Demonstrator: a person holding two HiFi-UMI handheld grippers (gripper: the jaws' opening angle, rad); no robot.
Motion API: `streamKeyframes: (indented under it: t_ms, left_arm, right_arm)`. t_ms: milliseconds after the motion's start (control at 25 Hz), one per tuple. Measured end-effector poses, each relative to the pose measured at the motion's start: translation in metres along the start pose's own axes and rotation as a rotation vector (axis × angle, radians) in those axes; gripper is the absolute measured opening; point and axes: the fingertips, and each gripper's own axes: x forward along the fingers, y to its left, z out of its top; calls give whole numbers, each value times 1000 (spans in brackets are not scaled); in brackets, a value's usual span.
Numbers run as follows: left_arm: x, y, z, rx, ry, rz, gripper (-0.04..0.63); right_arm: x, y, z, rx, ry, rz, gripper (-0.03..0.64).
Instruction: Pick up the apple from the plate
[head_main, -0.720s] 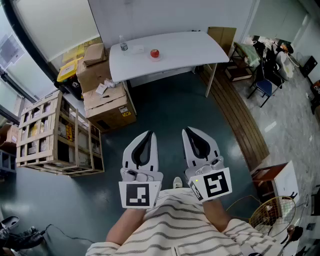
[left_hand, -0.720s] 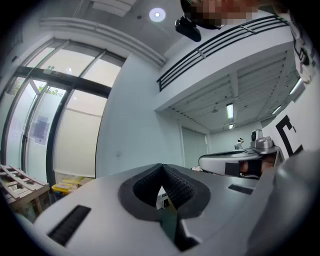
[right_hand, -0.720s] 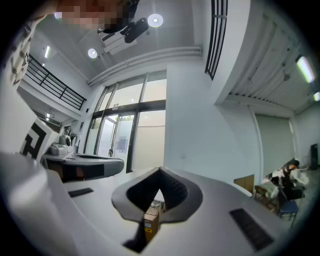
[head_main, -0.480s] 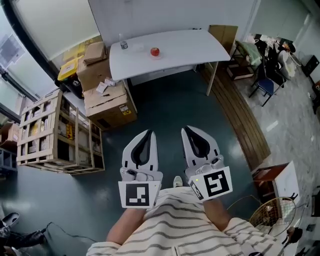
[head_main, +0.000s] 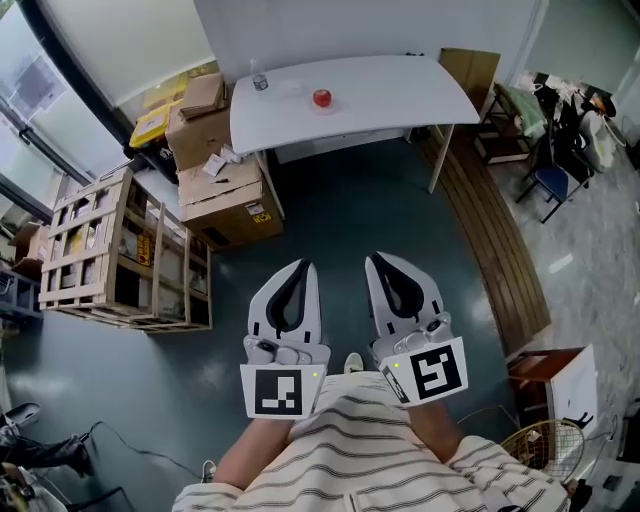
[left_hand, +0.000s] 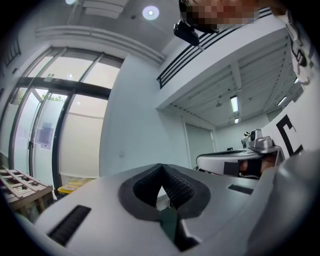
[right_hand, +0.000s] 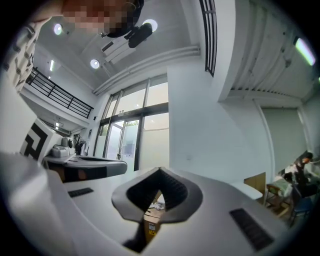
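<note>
A small red apple (head_main: 322, 97) lies on the white table (head_main: 400, 90) far ahead, at the top of the head view. A plate under it is too pale to tell apart from the table top. A clear bottle (head_main: 260, 81) stands left of the apple. My left gripper (head_main: 300, 267) and right gripper (head_main: 376, 259) are held side by side close to my body, over the dark floor and far short of the table. Both are shut with nothing in them. In the left gripper view the left gripper (left_hand: 161, 168) has its pads together, and so does the right gripper (right_hand: 160, 173) in its own view.
Stacked cardboard boxes (head_main: 225, 190) and a wooden crate (head_main: 120, 255) stand left of the table. A strip of wooden planks (head_main: 490, 230) runs along the right, with a blue chair (head_main: 555, 180) beyond it. A wire basket (head_main: 545, 440) sits at the lower right and cables (head_main: 60, 450) at the lower left.
The head view has shifted, so the table and apple sit slightly further right and higher in the picture. Both grippers keep the same place and stay shut.
</note>
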Motion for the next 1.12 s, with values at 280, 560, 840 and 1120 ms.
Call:
streamKeyframes:
  t_ms: [280,560,840,1120]
  left_arm:
    - [12,-23,-10,13,20,29,3]
    - [35,-11,-31,-5,63,52,3]
    - [90,21,-44,-30,44,24,3]
    - [162,68,-48,-38,31,-15,3]
  right_arm:
    - [5,-22,-9,24,-7,45,11]
    - [28,-25,-29,25,23,78,11]
    - [80,-53,-39,5,44,42,10]
    - [153,-81,-43,-8,59,8,11]
